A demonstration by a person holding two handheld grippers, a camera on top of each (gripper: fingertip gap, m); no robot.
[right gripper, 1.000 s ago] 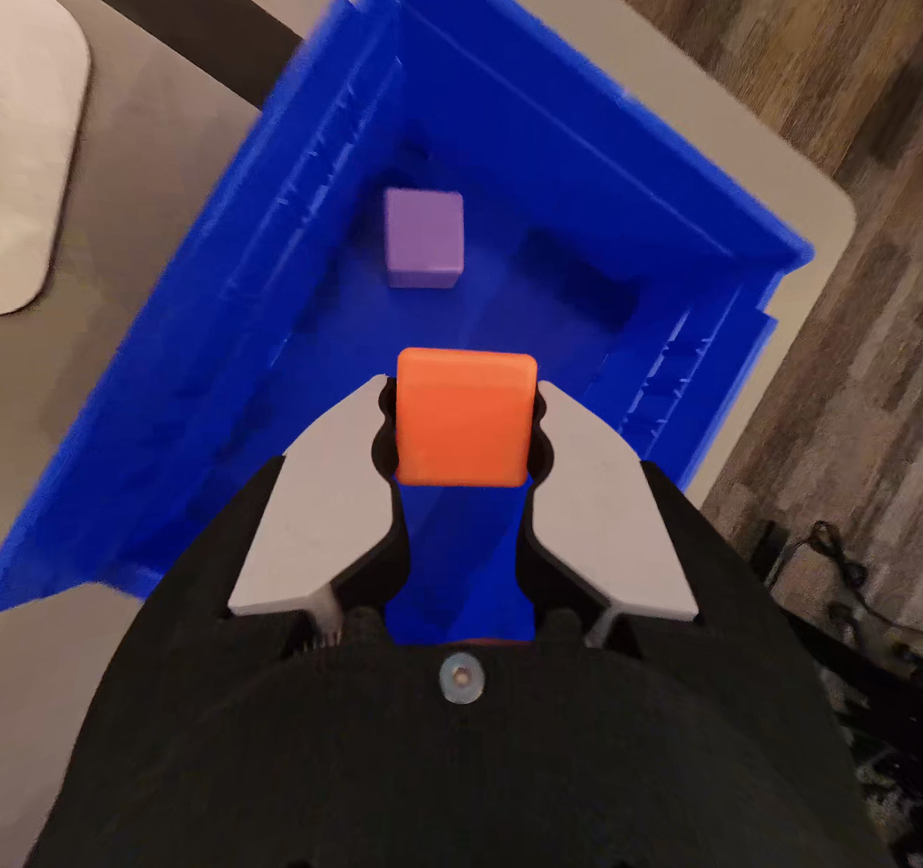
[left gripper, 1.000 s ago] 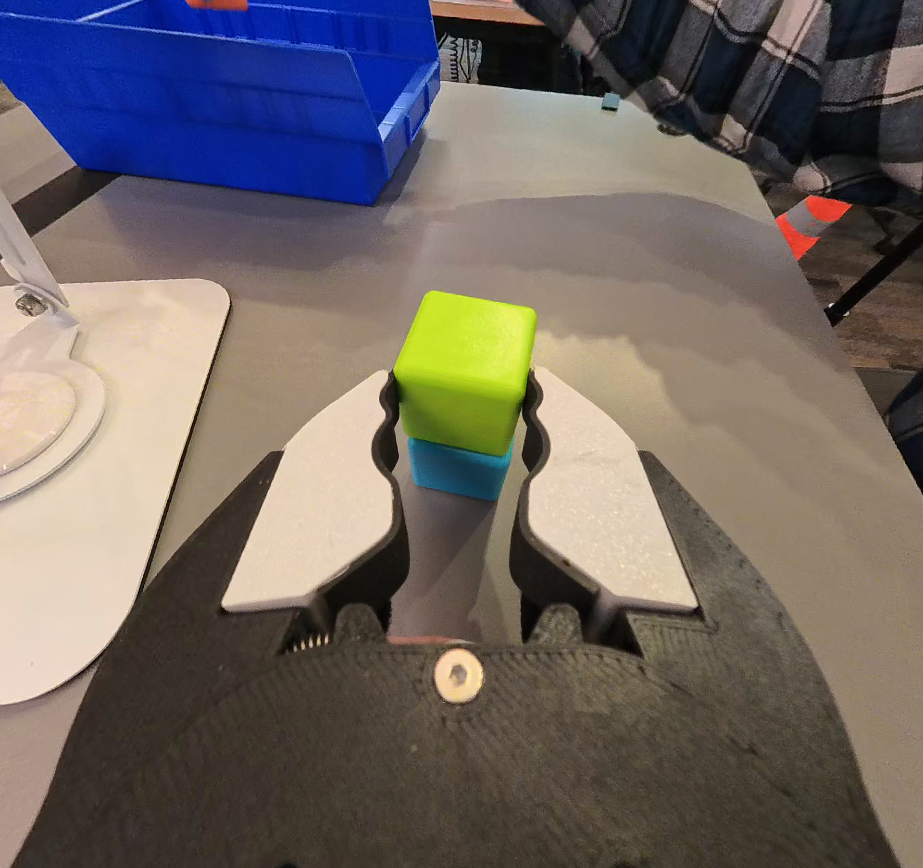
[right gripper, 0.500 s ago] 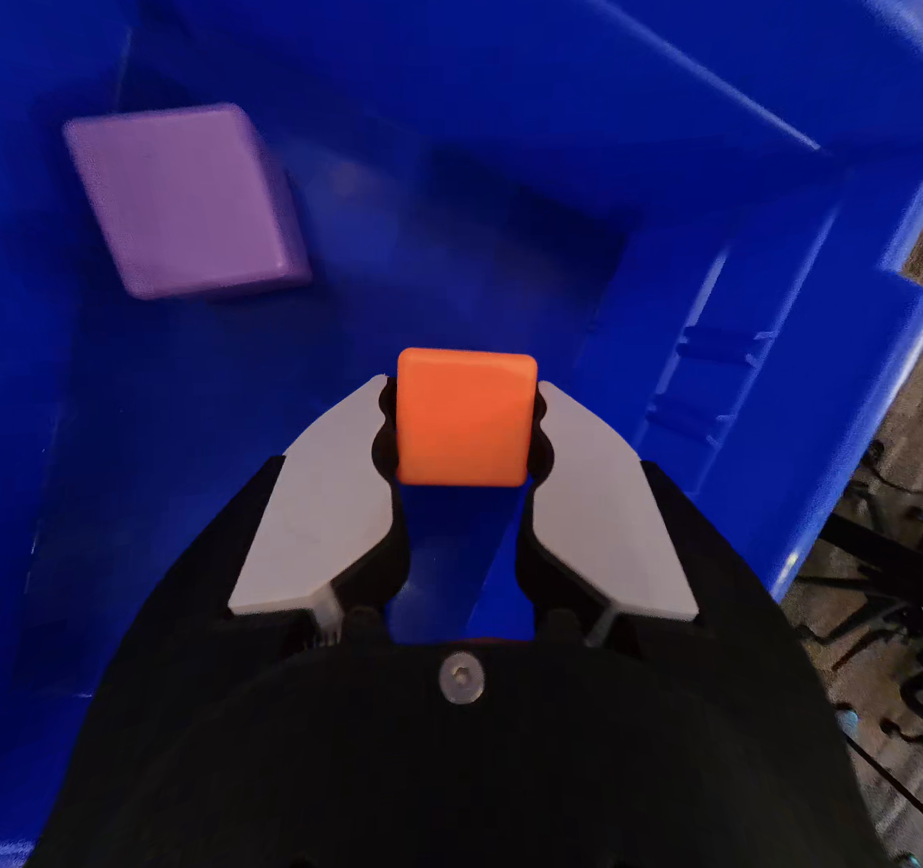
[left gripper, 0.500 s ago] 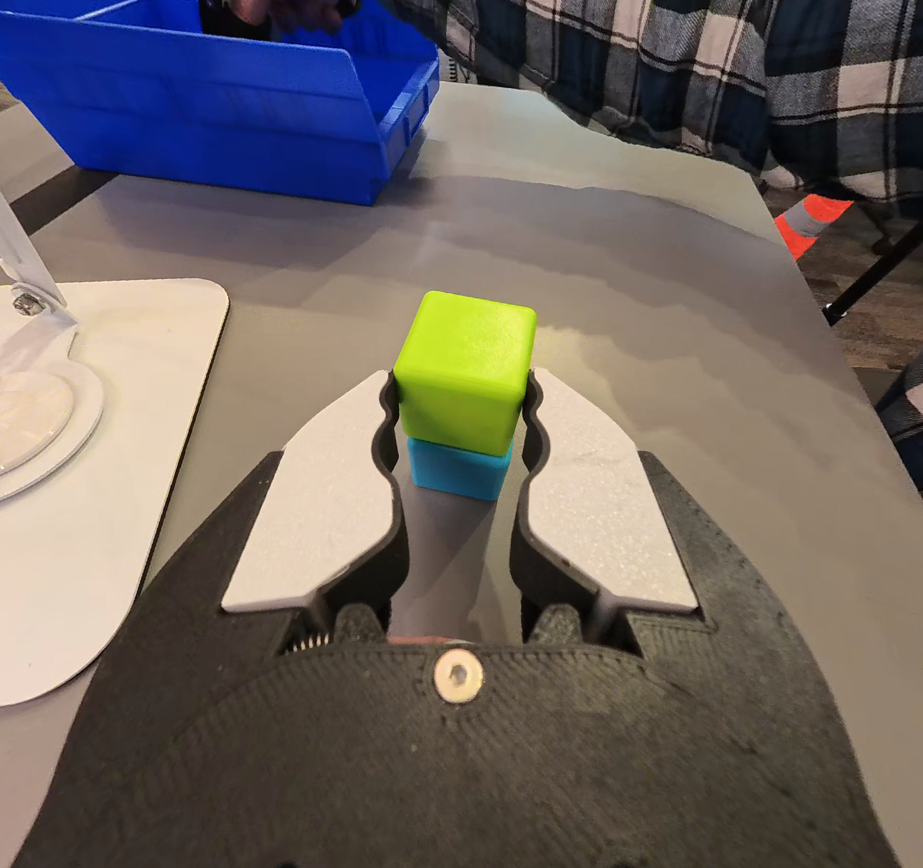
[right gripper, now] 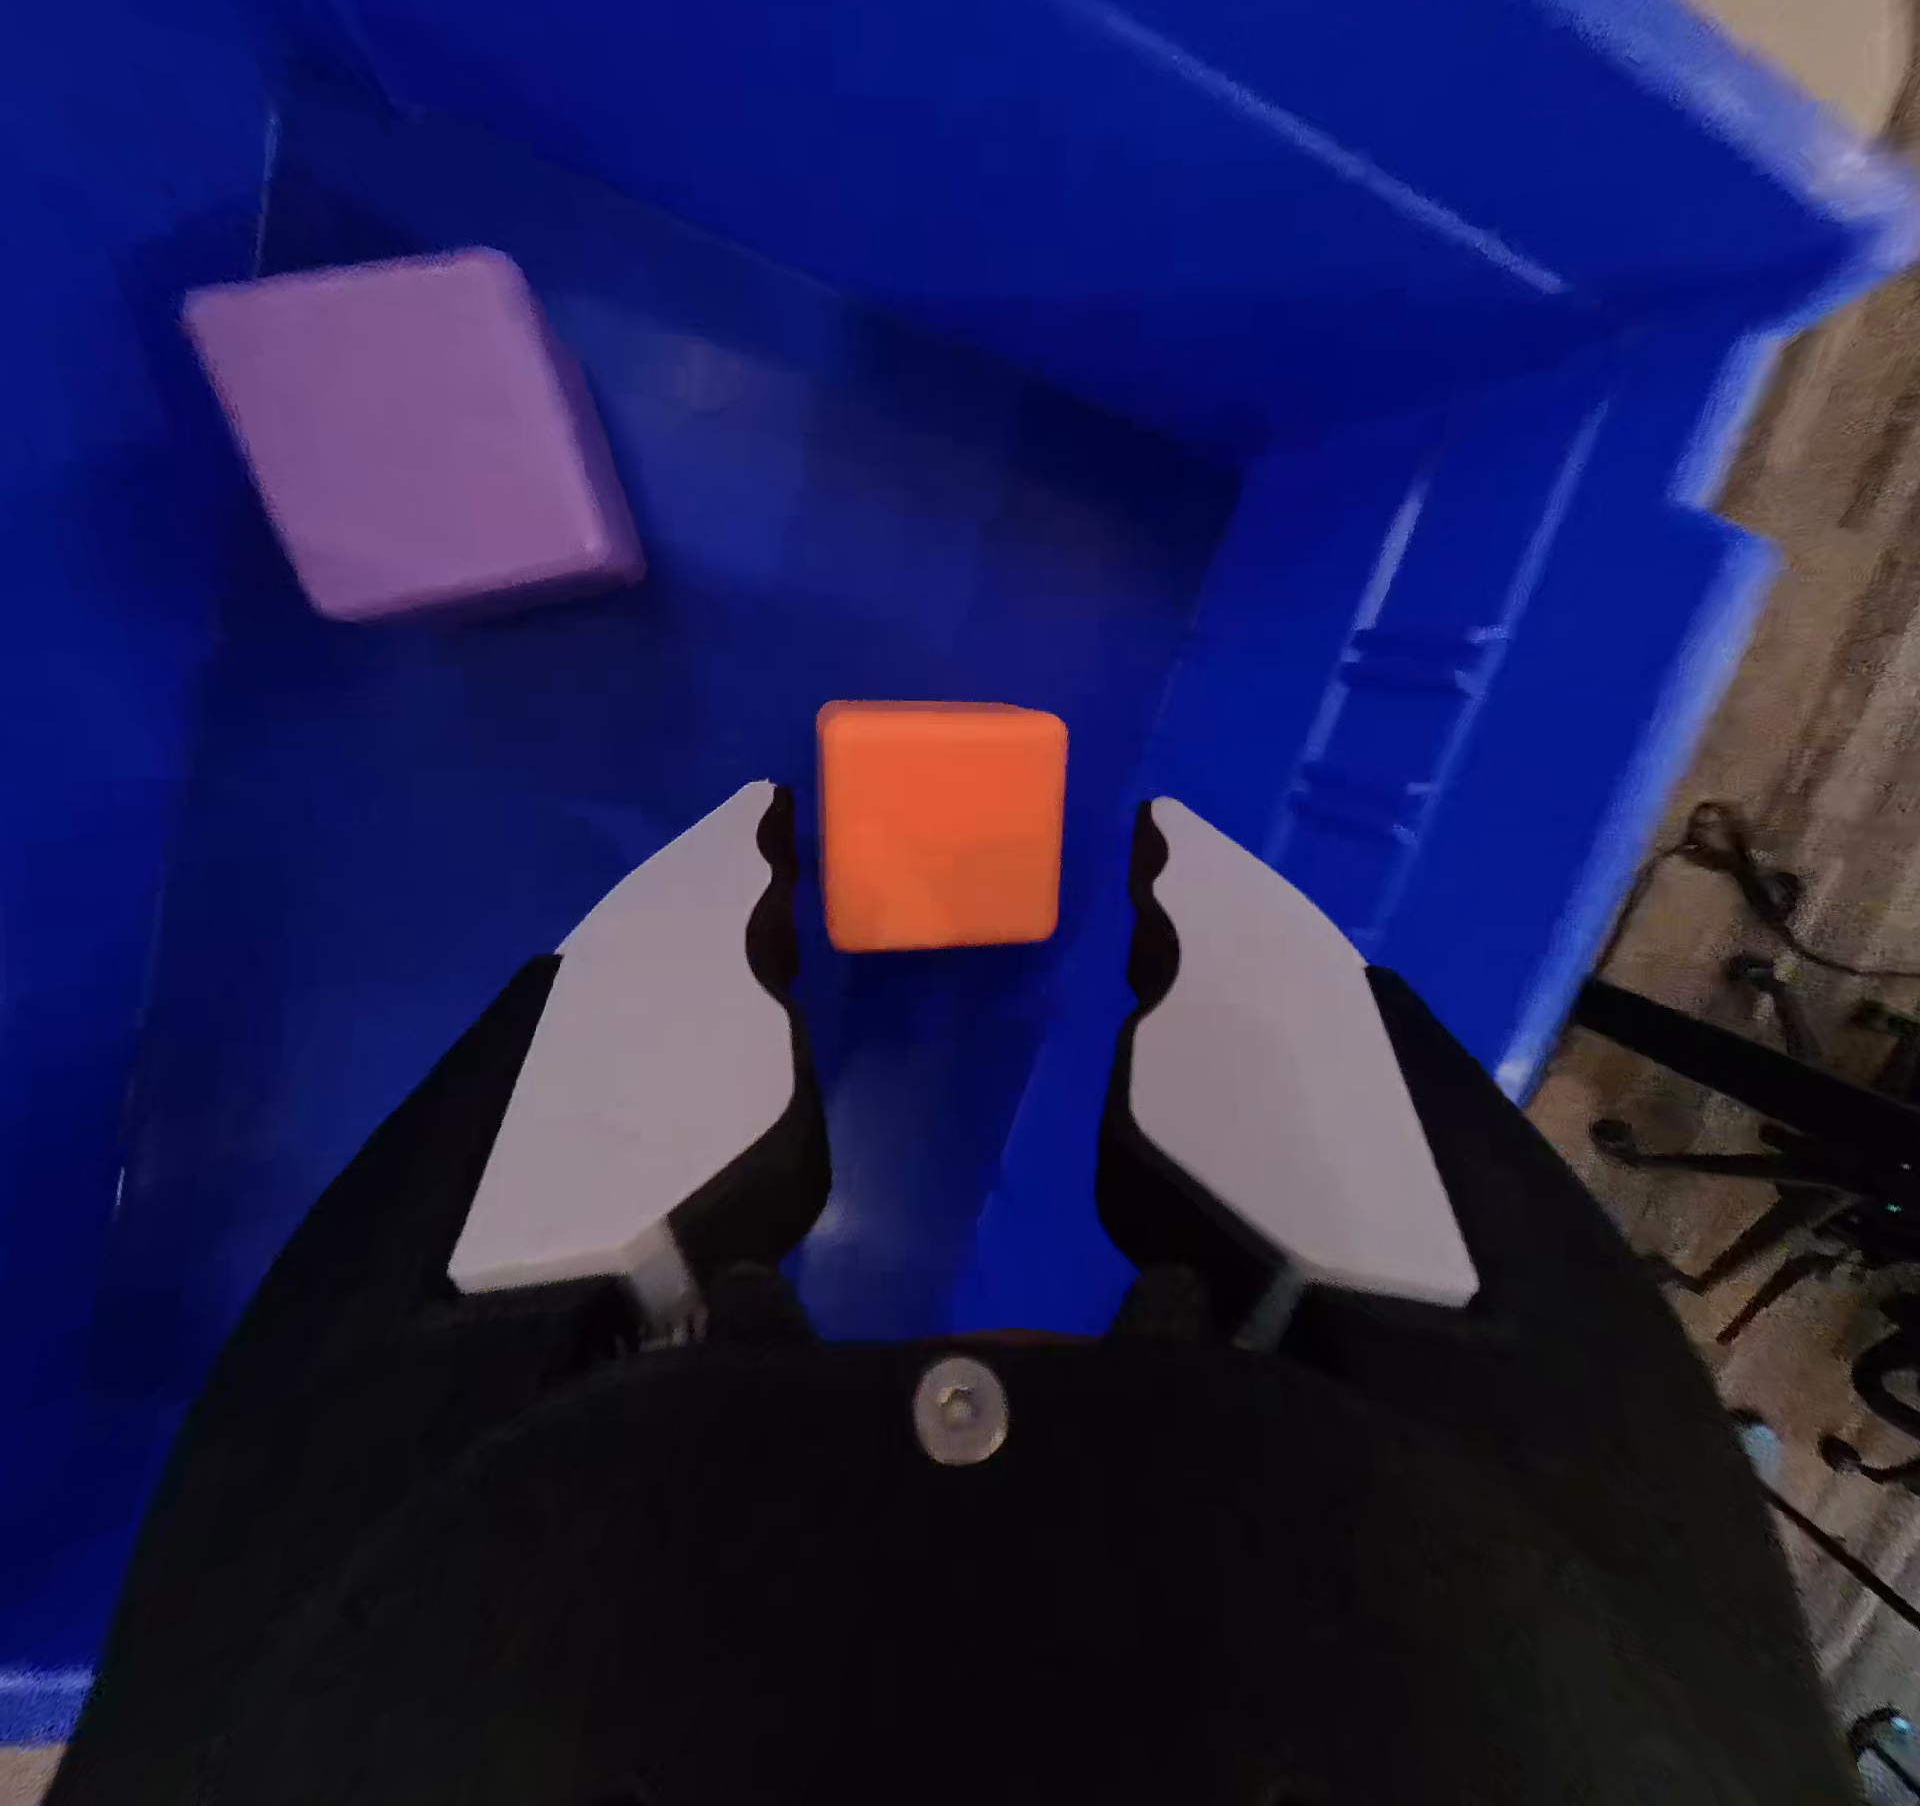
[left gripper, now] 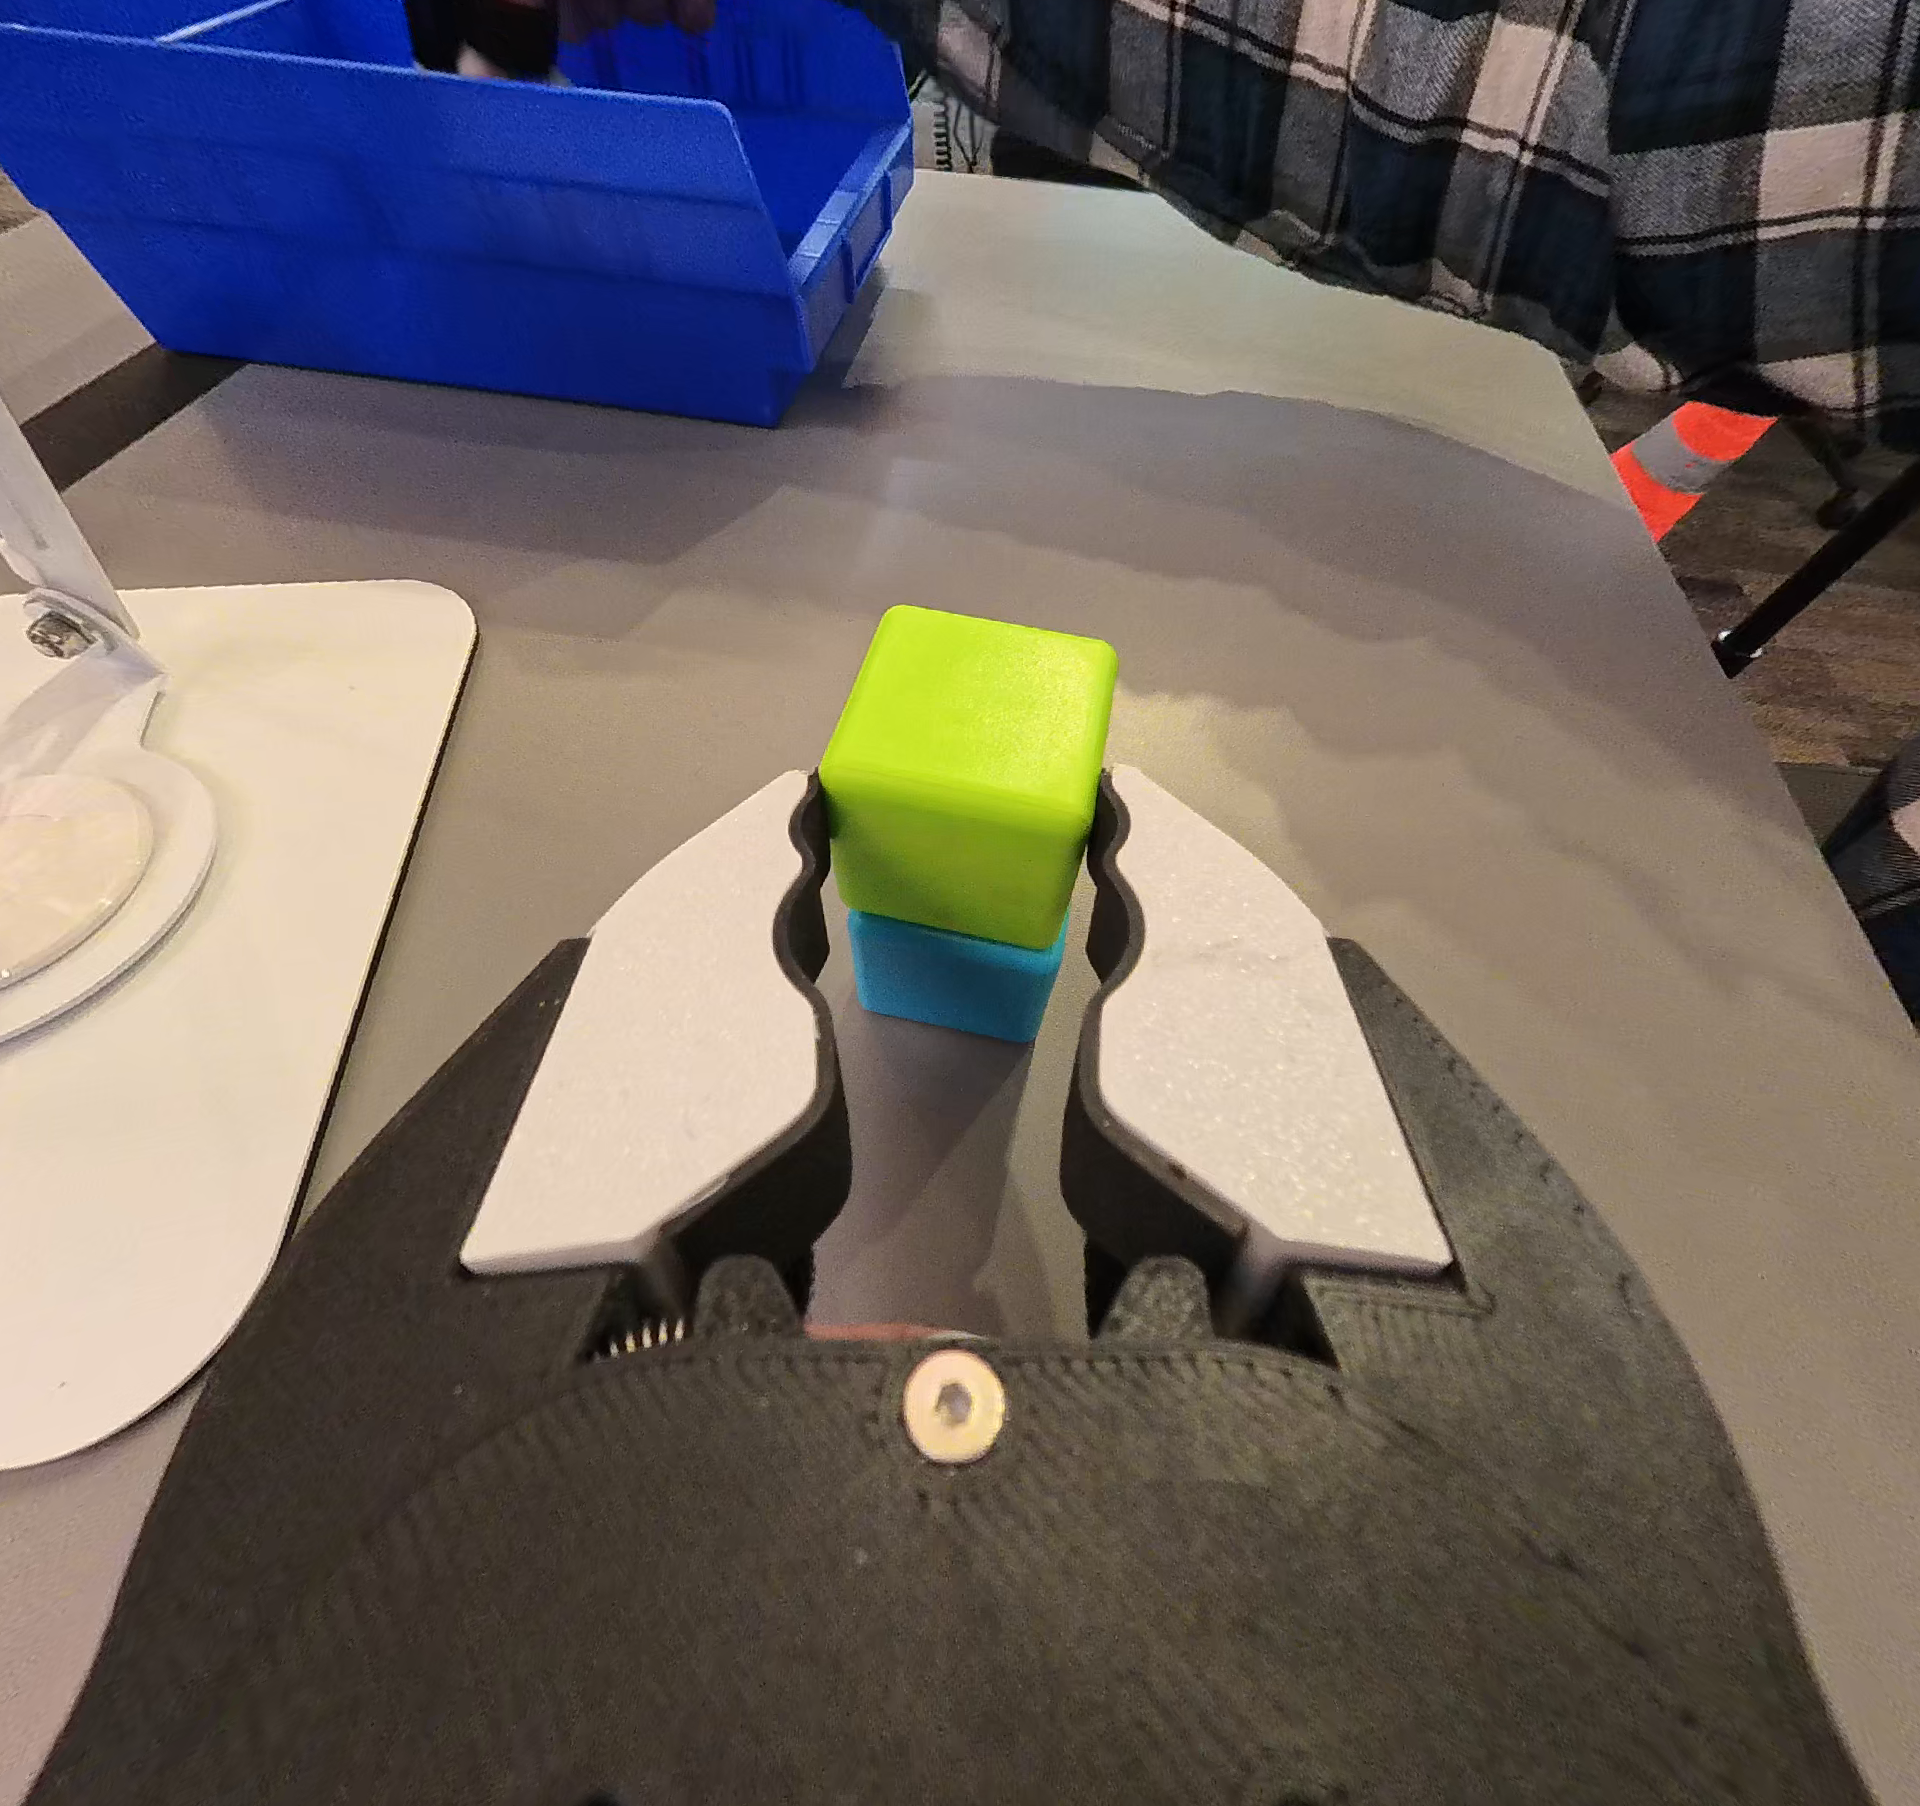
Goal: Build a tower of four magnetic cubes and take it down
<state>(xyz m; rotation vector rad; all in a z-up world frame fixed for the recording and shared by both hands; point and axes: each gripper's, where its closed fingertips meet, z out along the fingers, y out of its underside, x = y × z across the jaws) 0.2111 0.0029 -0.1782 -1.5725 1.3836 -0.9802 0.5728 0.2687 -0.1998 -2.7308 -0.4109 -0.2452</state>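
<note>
Blur [right gripper: 940, 837] perhaps hides whether orange cube touches right tool.

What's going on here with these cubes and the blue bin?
A person works two handheld grippers. The left gripper is shut on a green cube that sits on a blue cube on the grey table. The right gripper is open inside the blue bin; an orange cube sits between its fingers, not gripped, with a purple cube lying nearby in the bin. With two cubes binned and two stacked, the tower looks to be coming down.
</note>
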